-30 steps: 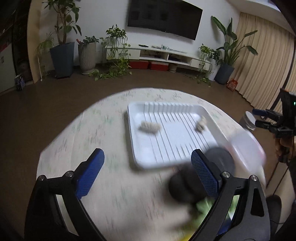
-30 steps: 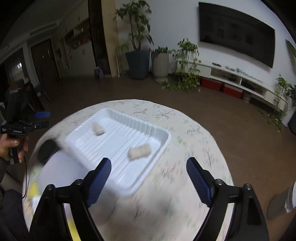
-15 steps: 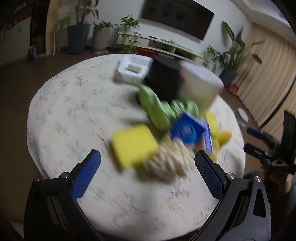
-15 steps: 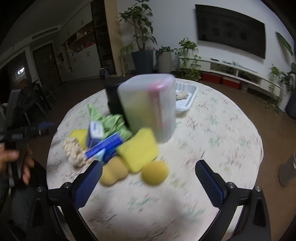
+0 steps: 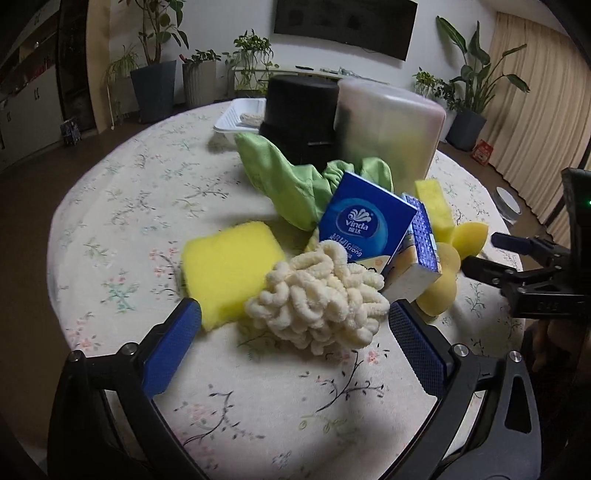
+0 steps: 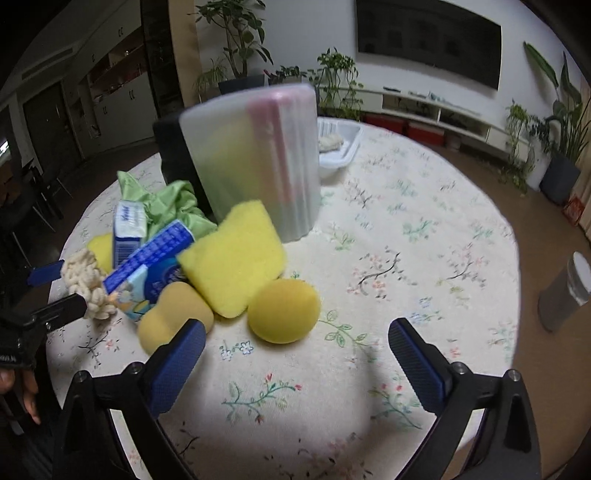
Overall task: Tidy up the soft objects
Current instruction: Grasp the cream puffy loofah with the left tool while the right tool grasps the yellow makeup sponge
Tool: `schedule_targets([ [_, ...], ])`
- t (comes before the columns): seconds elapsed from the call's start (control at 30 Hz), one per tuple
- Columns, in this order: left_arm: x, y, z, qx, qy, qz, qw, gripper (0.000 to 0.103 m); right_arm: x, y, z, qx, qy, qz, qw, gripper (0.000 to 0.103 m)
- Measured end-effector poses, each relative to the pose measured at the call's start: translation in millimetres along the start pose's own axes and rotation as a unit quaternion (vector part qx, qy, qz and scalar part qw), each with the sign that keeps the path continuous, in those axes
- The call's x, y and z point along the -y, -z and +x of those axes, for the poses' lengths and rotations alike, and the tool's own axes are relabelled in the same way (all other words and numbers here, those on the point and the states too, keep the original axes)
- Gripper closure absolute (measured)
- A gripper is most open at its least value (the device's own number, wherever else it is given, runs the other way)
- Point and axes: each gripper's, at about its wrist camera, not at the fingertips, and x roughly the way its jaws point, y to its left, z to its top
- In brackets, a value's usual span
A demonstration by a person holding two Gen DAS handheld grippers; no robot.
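Cream chenille mitt (image 5: pixel 317 299): dead ahead of the left gripper (image 5: pixel 295 332), between its spread, empty jaws; right gripper (image 6: pixel 297 350) (likewise spread, empty) farther off.

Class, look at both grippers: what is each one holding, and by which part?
Nothing. The left gripper and the right gripper are both open and empty above the table.

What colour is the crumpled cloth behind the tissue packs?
The cloth is light green, clearest in the left wrist view.

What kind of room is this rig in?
Most likely a home living room: wall-mounted TV over a low media shelf, potted plants, curtains, and a round table with floral cloth.
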Motion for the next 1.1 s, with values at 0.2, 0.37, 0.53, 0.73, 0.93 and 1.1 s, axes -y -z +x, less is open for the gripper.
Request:
schedule_targets([
  [0.2, -2.2, -5.2, 9.6, -0.001, -0.011, -0.010, 0.9999, 0.000, 4.0, -3.0, 15.4, -0.011, -0.006, 0.009, 1.000, 0.011],
  [0.37, 1.5, -2.2, 12.0, 0.002, -0.021, 0.001, 0.9998, 0.000, 3.1, -3.0, 21.3, -0.011, -0.009, 0.004, 1.000, 0.014],
  [0.53, 4.1, 1.7, 9.9, 0.014, -0.024, 0.009, 0.9996, 0.003, 2.2, -4.4, 21.7, -0.005, -0.018, -0.001, 1.000, 0.030],
  [0.73, 3.7, 7.7, 3.4, 0.026, -0.049, 0.017, 0.9983, 0.029, -1.8, -1.3, 18.2, -0.002, -0.019, -0.010, 1.000, 0.055],
  [0.93, -4.6, 7.5, -3.2, 0.035, -0.062, 0.000, 0.9974, 0.055, -3.5, 2.1, 13.4, -0.001, -0.026, -0.011, 1.000, 0.060],
  [1.1, -8.8, 7.1, -5.0, 0.034, -0.064, -0.005, 0.9974, 0.061, -4.3, 7.0, 5.3, 0.002, -0.041, -0.002, 0.999, 0.061],
])
